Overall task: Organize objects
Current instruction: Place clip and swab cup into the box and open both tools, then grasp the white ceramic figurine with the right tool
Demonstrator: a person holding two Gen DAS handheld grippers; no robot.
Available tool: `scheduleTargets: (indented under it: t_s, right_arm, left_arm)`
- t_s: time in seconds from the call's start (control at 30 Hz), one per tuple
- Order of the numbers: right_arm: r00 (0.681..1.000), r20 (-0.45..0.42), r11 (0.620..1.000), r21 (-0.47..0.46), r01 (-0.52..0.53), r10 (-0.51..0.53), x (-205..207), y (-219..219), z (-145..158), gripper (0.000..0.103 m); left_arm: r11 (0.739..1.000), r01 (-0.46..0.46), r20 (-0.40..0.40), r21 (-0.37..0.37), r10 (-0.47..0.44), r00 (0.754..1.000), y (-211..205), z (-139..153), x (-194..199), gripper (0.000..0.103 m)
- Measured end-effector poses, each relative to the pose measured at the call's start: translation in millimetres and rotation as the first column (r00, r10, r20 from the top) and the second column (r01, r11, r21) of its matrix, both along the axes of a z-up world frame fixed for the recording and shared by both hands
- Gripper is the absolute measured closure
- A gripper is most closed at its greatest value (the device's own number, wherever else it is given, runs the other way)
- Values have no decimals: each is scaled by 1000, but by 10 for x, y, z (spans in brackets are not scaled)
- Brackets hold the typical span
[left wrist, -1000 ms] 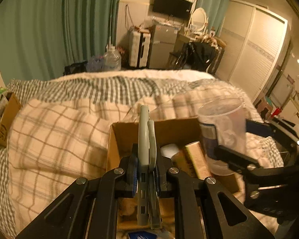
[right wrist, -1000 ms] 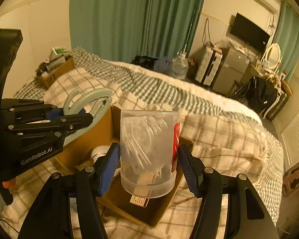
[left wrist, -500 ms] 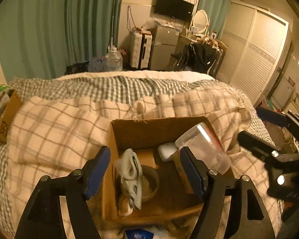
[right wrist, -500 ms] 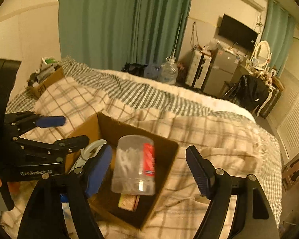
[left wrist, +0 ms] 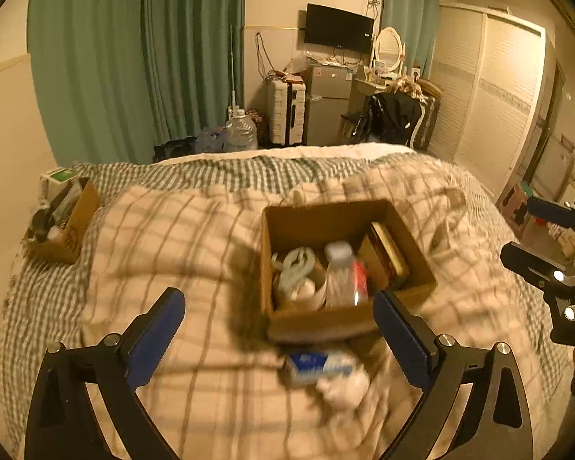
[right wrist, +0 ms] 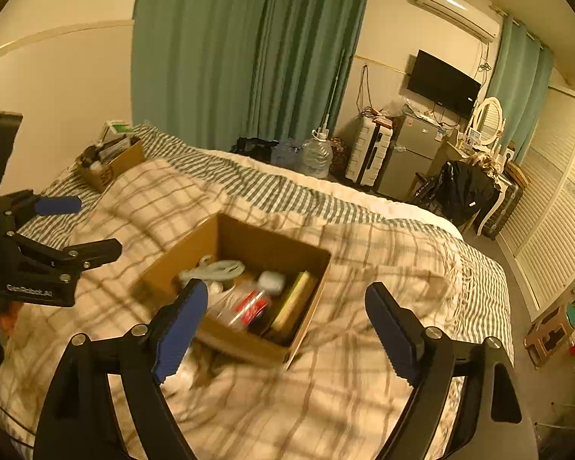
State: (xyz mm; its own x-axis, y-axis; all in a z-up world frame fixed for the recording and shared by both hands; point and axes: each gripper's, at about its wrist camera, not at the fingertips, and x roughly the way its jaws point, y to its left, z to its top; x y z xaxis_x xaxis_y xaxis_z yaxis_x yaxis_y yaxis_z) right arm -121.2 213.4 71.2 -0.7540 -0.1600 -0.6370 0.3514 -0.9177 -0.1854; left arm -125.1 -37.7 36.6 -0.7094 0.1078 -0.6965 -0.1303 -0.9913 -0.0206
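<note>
An open cardboard box (left wrist: pixel 349 318) is sitting on the bed. A clear plastic jar (left wrist: pixel 343 280) is lying inside it, with pale grey clips (left wrist: pixel 293 268) at its nine o'clock and a flat book-like pack (left wrist: pixel 387 255) at its three o'clock.

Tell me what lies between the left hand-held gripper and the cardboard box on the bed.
In the left wrist view, a blue-and-white packet and a crumpled white item lie on the plaid blanket, between the left hand-held gripper and the cardboard box.

One readable marking — "GenRobot.AI" in pale letters on the black left gripper (right wrist: pixel 76 226) body; everything else too blurred.
</note>
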Motion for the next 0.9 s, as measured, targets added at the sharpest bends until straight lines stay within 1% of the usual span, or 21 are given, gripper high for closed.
scheduleTargets:
  t_s: [0.13, 0.2, 0.27, 0.37, 0.4, 0.5, 0.57, 0.67, 0.8, 0.87, 0.9]
  right_arm:
    - [1000, 2, 1000, 7, -5, 5, 280, -145, -208, 13]
    - [1000, 15, 1000, 7, -12, 12, 360, -228, -368, 13]
    - [998, 50, 1000, -1, -26, 26, 391, -325, -572, 13]
    - [988, 143, 998, -12, -57, 58, 312, -505, -933, 13]
    - [981, 182, 997, 1, -72, 71, 270, -592, -1088, 13]
    - [966, 245, 994, 43, -98, 84, 160, -780, -1418, 13]
    - [954, 288, 992, 73, -107, 82, 85, -878, -1614, 13]
    - [937, 342, 989, 96, -112, 73, 9, -986, -1842, 13]
    - [916, 395, 987, 107, -119, 67, -91, -1064, -2042, 13]
    - [907, 416, 986, 116, -120, 61, -130, -1077, -2109, 20]
    - [901, 430, 986, 115, -124, 63, -142, -1082, -2132, 37]
  left_arm:
    - [999, -6, -7, -40, 6, 1000, -49, -123, 327, 2]
    - [999, -19, -10, -40, 19, 1000, -77, -220, 465, 2]
    - [999, -37, -5, -33, 37, 999, -114, -348, 554, 2]
    - [995, -88, 10, -48, 89, 996, -195, -588, 602, 2]
    - [993, -103, 24, -50, 104, 994, -236, -677, 597, 2]
    - [985, -152, 56, -76, 157, 986, -373, -887, 575, 2]
    - [979, -185, 68, -86, 191, 979, -476, -968, 568, 2]
    - [975, -214, 84, -63, 219, 972, -615, -1054, 564, 2]
    - [975, -213, 87, -61, 217, 972, -674, -1116, 565, 2]
    - [978, -201, 94, -50, 205, 974, -681, -1143, 564, 2]
    - [980, -196, 101, -42, 199, 975, -682, -1156, 559, 2]
